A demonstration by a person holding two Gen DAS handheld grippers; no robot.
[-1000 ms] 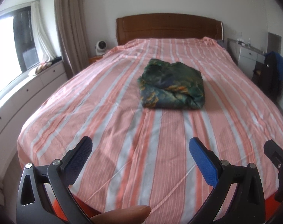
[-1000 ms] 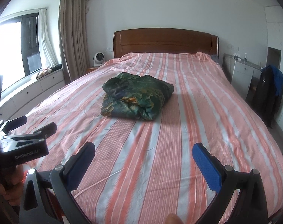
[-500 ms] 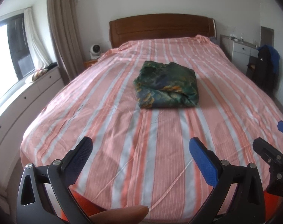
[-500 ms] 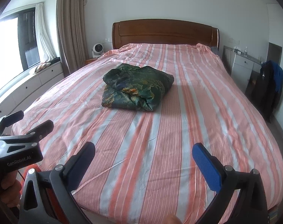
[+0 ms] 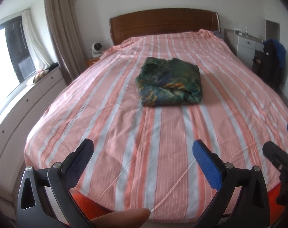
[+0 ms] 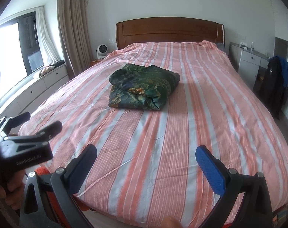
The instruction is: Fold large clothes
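Looking along my left gripper (image 5: 142, 152), I see its jaws spread wide with nothing between them, poised over the foot end of the bed (image 5: 109, 125). The folded garment (image 5: 169, 81) (dark green, with orange and blue patches) lies on the striped sheet about mid-bed, well apart from my fingers. A wooden headboard (image 5: 163, 23) closes the far end. At the right edge my other gripper's tip pokes in, and a fingertip (image 5: 123, 216) shows at the bottom.

From my right gripper (image 6: 145, 155), the jaws are likewise wide apart and empty, above the bed's near edge. The garment (image 6: 143, 88) sits ahead and a little left of centre, resting flat on the sheet. My left gripper (image 6: 28, 138) appears at the left side, a hand (image 6: 7, 191) wrapped around its handle. A small white fan (image 6: 102, 51) stands beside the headboard, and a dark jacket (image 6: 276, 83) hangs at the right.
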